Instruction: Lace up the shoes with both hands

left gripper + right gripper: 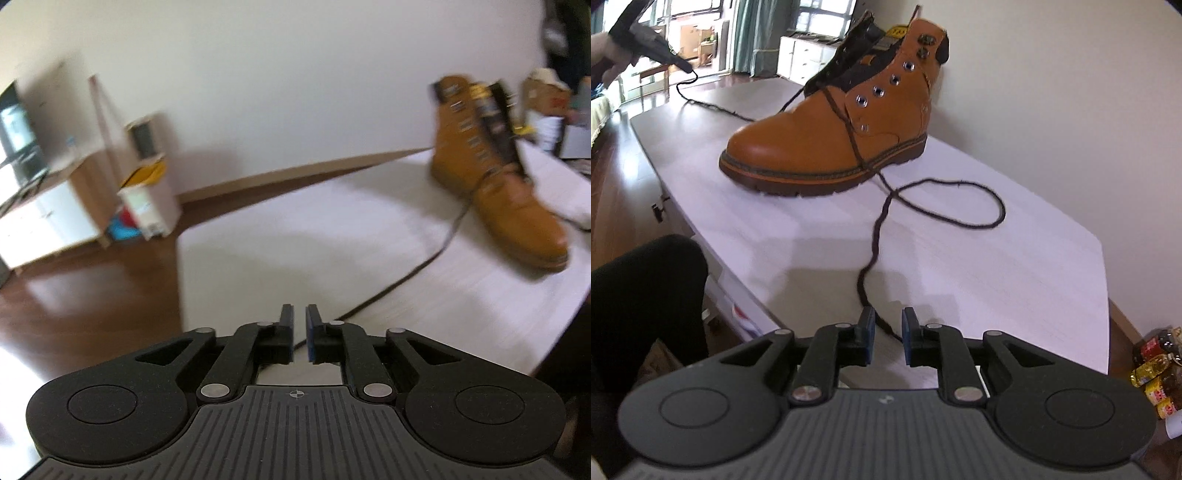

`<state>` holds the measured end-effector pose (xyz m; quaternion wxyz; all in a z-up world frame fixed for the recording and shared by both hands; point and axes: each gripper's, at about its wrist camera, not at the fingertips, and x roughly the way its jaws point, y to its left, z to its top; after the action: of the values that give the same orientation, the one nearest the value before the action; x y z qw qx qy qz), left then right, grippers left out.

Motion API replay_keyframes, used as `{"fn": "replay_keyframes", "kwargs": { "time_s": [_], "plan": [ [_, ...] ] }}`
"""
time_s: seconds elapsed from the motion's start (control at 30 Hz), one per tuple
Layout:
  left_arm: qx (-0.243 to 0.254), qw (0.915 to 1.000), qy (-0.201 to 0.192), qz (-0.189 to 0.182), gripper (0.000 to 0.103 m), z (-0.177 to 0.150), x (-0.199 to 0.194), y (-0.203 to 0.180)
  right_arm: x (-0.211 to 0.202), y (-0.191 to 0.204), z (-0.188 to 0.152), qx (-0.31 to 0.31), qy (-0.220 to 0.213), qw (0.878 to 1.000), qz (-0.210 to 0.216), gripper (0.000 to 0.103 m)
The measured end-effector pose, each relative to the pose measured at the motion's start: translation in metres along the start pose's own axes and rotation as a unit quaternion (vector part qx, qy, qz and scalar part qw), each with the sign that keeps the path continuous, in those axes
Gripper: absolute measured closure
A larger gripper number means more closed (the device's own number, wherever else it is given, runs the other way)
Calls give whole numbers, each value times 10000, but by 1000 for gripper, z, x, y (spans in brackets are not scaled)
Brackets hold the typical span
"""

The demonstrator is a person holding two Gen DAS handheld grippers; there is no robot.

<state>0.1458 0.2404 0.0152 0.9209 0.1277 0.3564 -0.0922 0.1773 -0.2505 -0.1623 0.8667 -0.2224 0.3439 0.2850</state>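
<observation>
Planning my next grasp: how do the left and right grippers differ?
Left gripper is nearly closed, pinching the left strand; right gripper is open, the right strand lying unclamped between its fingers. The left strand runs unlooped to the boot; the right strand loops slack on the table. Both are the same black design.

Both grippers matte black: left gripper (299, 334) and right gripper (885, 338) had ribbed grey top plates, round hub caps, silver pivot pins, blue finger pads (906, 334). Left plate carried a small crosshair mark. Bare-skinned hand (607, 55); black-clad leg (642, 310).
</observation>
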Motion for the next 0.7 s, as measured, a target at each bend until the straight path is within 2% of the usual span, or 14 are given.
{"fn": "replay_keyframes", "kwargs": {
  "time_s": [0.13,0.3,0.37,0.4,0.43,0.5,0.63,0.67,0.7],
  "plan": [
    [79,9996,-161,-210,88,4,1,-11,-3,-18,-11,57,-97,9990,434,76],
    [259,9975,-368,-547,87,14,-2,-42,-3,-43,-21,297,-277,9913,1254,76],
    [360,9950,-528,-769,86,16,-5,-60,-3,-48,-22,403,-314,9889,1393,77],
    [423,9936,-596,-861,86,18,-7,-69,-3,-50,-22,441,-316,9885,1409,83],
    [498,9923,-650,-933,85,19,-8,-78,-3,-51,-22,480,-317,9881,1424,99],
    [608,9895,-742,-1077,83,22,-11,-91,-6,-47,-23,570,-291,9887,1353,100],
    [1047,9743,-1086,-1676,80,32,-12,-135,-17,-42,-27,800,-288,9872,1346,100],
    [1248,9660,-1198,-1922,79,37,-10,-153,-24,-40,-27,868,-336,9862,1369,100],
    [1532,9540,-1316,-2217,77,43,-5,-174,-31,-39,-28,935,-383,9851,1392,100]
  ]
}}
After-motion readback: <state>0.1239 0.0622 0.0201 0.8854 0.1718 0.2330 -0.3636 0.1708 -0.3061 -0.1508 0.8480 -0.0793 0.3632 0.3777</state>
